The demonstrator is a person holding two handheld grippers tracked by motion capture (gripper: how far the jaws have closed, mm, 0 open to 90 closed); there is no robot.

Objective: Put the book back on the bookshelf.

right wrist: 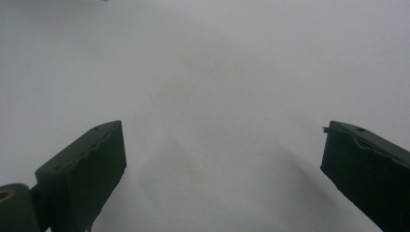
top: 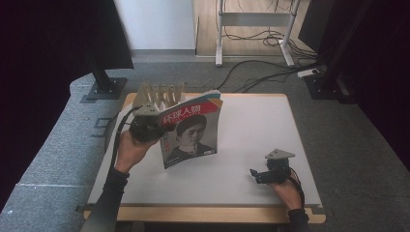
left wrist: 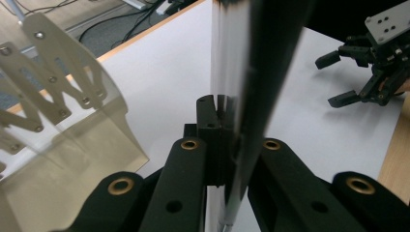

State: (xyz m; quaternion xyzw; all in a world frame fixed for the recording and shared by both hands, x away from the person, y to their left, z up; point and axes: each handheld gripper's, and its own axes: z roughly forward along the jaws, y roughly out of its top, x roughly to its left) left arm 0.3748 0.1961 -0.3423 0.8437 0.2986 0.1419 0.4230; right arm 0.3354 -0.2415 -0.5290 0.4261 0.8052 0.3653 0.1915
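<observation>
Magazine (top: 191,133) is held upright above the left half of the tabletop (top: 251,135), cover toward the near side, spine edge on the left where the left tool (top: 162,128) is clamped on it. In the left gripper view the jaws are pinched together on the thin edge of the pages, so the grip sits at the bound side — probably so the pages stay together instead of fanning out. Just behind it, at the far-left corner, sits a clear slotted file rack (top: 159,94) with several dividers; the vertical hold reads like alignment for sliding the magazine down into one of its slots, though which slot I can't tell. Right tool (top: 256,174) is low over the near-right of the tabletop, well apart from the magazine, jaws spread wide with nothing between them — in the right gripper view just bare white surface under them. Judging by that, the right hand is parked clear so the left can work alone. Risk: a one-edge pinch lets the free side sag or swing.
</observation>
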